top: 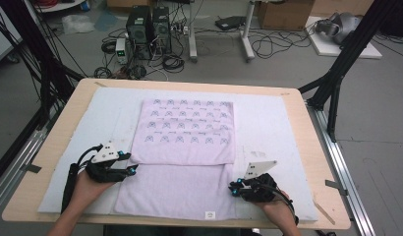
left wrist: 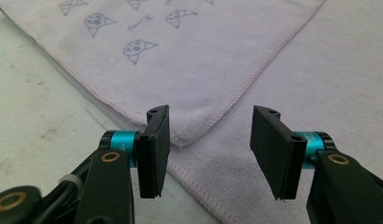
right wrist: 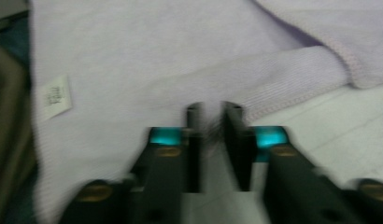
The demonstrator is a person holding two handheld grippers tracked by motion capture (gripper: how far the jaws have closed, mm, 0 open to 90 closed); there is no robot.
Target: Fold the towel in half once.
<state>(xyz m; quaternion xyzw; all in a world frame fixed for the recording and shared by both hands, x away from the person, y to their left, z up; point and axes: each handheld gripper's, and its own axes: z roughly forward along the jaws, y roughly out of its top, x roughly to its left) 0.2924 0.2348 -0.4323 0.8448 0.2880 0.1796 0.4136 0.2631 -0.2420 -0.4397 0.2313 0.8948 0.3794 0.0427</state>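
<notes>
A lilac towel (top: 182,147) lies on the white mat, its printed far half folded toward me over the plain near half. In the left gripper view the folded corner of the towel (left wrist: 203,70) lies just past my left gripper (left wrist: 210,140), whose jaws stand wide apart and hold nothing. That left gripper (top: 131,163) sits at the fold's left corner. My right gripper (top: 232,189) rests at the plain layer's right edge. In the blurred right gripper view, the right gripper (right wrist: 214,121) has a narrow gap between its jaws, with the hem of the towel (right wrist: 157,60) at their tips.
A white mat (top: 278,123) covers most of the wooden table (top: 317,162). A small label (top: 210,214) sits on the towel's near edge, the same label (right wrist: 56,95) showing at left in the right gripper view. Black frame posts, computers and cables stand beyond the table.
</notes>
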